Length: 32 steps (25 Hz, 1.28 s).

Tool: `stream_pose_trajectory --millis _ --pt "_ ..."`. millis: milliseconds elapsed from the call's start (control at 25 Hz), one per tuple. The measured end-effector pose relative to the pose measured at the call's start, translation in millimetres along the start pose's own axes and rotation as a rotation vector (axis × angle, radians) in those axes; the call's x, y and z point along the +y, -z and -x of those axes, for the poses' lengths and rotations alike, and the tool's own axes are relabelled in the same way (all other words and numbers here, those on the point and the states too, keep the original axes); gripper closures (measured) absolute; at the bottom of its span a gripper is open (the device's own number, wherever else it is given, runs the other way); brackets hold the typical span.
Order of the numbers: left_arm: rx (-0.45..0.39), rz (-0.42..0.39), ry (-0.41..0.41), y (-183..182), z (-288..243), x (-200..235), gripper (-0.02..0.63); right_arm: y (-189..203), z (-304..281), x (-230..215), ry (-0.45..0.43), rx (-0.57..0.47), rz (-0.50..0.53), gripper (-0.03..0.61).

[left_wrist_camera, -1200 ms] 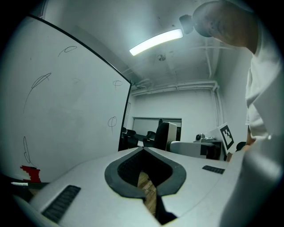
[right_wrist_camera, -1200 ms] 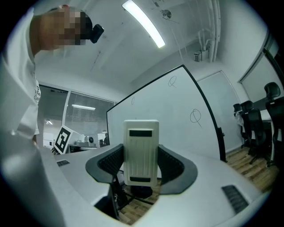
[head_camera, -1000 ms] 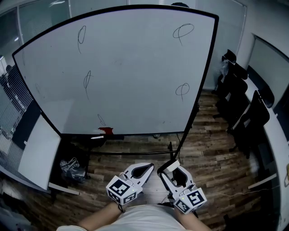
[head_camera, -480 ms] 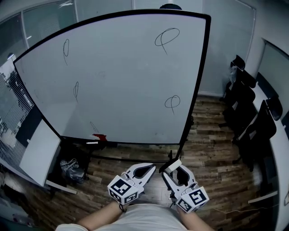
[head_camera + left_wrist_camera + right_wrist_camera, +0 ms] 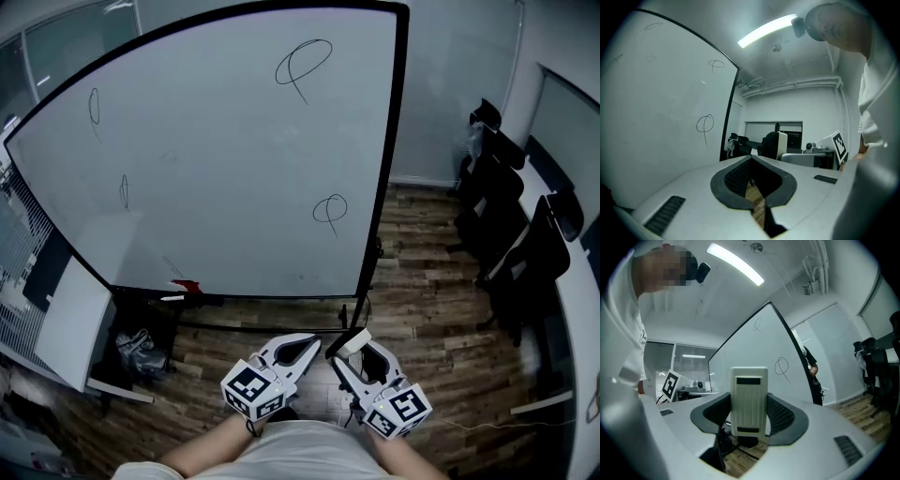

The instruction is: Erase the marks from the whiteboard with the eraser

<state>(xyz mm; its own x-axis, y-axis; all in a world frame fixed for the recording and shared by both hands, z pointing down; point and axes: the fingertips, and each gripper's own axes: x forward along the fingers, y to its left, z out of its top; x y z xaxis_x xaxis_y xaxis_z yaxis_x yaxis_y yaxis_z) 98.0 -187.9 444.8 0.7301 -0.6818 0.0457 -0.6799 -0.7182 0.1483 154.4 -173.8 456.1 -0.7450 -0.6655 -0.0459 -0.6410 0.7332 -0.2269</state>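
Note:
The whiteboard [image 5: 216, 159] stands ahead of me with several thin pen loops on it, one at the upper right [image 5: 302, 64] and one lower right [image 5: 329, 210]. Fainter marks lie along its left side [image 5: 124, 190]. Both grippers are held low near my body, well short of the board. My right gripper [image 5: 349, 354] is shut on a white ribbed eraser [image 5: 352, 342], which stands upright between the jaws in the right gripper view [image 5: 749, 394]. My left gripper [image 5: 305, 349] is shut with nothing in it, its jaw tips meeting [image 5: 752, 160].
A red object [image 5: 186, 285] and a white marker [image 5: 172, 298] lie on the board's tray. Black chairs [image 5: 511, 234] line the right wall. A white panel [image 5: 80, 319] leans at the left, with a bag [image 5: 141, 352] on the wooden floor.
The head view has swung right, so the whiteboard and its marks sit further left in the picture. Both grippers stay in the same place near my body, with the eraser still held.

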Motion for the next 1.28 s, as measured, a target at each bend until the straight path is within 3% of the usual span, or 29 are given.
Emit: stream_pose_trajectory --millis 560,1000,1280 --pt "-0.043 -0.007 0.075 -23.1 -34.4 49.4 0.607 -16.0 -25.4 -39.3 0.125 -0.016 0.047 0.333" --pt "-0.064 -0.088 0.2 -69.8 -46.0 127.5 0.607 -71.9 -126.4 -101.1 0.273 -0.063 0.218 0.333" --pt "-0.046 -0.081 0.271 -83.1 -45.4 164.3 0.607 -120.7 -171.3 -140.7 0.382 -0.111 0.282 0.333"
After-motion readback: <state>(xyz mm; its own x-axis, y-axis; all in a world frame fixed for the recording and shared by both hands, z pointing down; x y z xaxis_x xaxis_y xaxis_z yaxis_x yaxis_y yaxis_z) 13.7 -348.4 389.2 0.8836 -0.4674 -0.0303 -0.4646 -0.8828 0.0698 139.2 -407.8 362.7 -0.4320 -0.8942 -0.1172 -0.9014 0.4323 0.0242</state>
